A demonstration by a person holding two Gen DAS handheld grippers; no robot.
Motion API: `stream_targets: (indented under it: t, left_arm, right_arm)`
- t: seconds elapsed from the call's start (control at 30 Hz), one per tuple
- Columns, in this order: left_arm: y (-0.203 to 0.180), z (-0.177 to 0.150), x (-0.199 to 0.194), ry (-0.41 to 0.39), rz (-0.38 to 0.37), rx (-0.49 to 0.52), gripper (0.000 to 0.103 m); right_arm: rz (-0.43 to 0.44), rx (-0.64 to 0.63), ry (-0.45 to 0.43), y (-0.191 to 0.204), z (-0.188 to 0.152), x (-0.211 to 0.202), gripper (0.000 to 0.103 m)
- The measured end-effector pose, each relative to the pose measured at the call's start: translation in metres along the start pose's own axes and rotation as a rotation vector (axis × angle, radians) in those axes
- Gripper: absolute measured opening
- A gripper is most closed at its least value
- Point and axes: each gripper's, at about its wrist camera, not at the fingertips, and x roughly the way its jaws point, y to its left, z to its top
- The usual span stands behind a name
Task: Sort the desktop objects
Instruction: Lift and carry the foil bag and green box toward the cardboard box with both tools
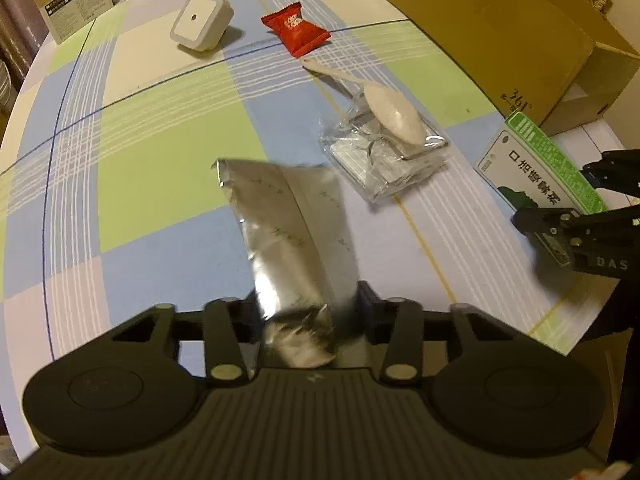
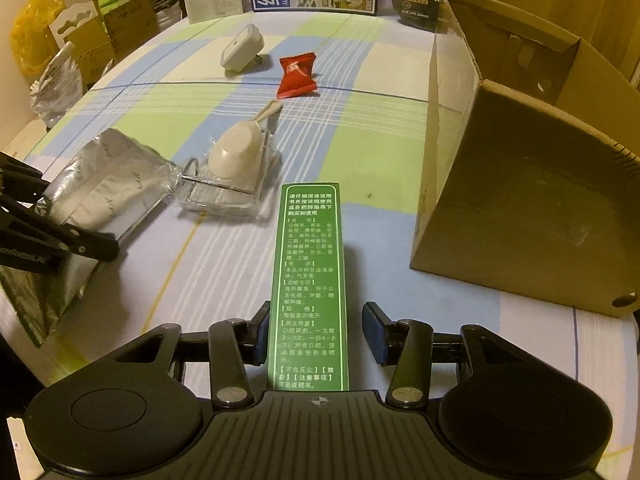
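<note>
One foil pouch, green box, spoon, red candy, white plug.

A: How is the left gripper built?
B: A ribbed black housing is seen, flanked by two round black discs. Silver rivets are set at the pivots of the black linkage bars.
A: And the right gripper?
B: The same black frame is shown, with dark blue pads fitted to the fingers. White letters "DAS" are printed on its side.

Spoon on clear packet; candy behind; carton right.
</note>
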Motion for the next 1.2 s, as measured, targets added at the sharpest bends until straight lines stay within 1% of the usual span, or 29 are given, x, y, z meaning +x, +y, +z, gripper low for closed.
stream_targets:
  t: [0.2, 0.37, 0.43, 0.5, 0.63, 0.77, 0.9, 0.93, 0.97, 1.13, 1.2]
  left_arm:
    - [0.004, 0.001, -0.004, 0.028, -0.035, 0.011, 0.037]
    - [0.007, 0.005, -0.004, 0.056, -0.056, 0.02, 0.042]
    - [0.006, 0.007, -0.001, 0.072, -0.053, 0.035, 0.044]
    - [0.006, 0.008, 0.002, 0.09, -0.059, 0.045, 0.044]
    - [0.009, 0.008, 0.008, 0.118, -0.071, 0.043, 0.048]
    - [0.009, 0.008, 0.007, 0.126, -0.066, 0.065, 0.04]
    - [0.008, 0.007, 0.005, 0.119, -0.063, 0.084, 0.037]
    - [0.007, 0.006, 0.004, 0.114, -0.06, 0.084, 0.036]
    - [0.007, 0.006, 0.003, 0.11, -0.057, 0.084, 0.036]
    - [0.007, 0.0, -0.004, 0.085, -0.073, 0.061, 0.032]
    - [0.008, -0.001, -0.008, 0.075, -0.069, 0.054, 0.032]
  right_arm:
    - [0.005, 0.004, 0.0, 0.0, 0.0, 0.0, 0.045]
    - [0.015, 0.004, -0.003, 0.001, 0.0, 0.001, 0.045]
    - [0.02, 0.003, -0.002, 0.0, 0.001, 0.002, 0.045]
    - [0.022, -0.001, -0.002, 0.0, 0.002, 0.003, 0.045]
    - [0.025, -0.037, 0.011, 0.002, 0.006, 0.006, 0.045]
    - [0.028, -0.089, 0.032, 0.005, 0.011, 0.01, 0.045]
    - [0.039, -0.128, 0.048, 0.007, 0.018, 0.015, 0.044]
    - [0.039, -0.134, 0.048, 0.008, 0.019, 0.016, 0.042]
    - [0.036, -0.135, 0.043, 0.008, 0.019, 0.015, 0.028]
    - [0.02, -0.119, -0.002, 0.008, 0.016, 0.003, 0.028]
    - [0.019, -0.106, -0.02, 0.008, 0.016, -0.004, 0.028]
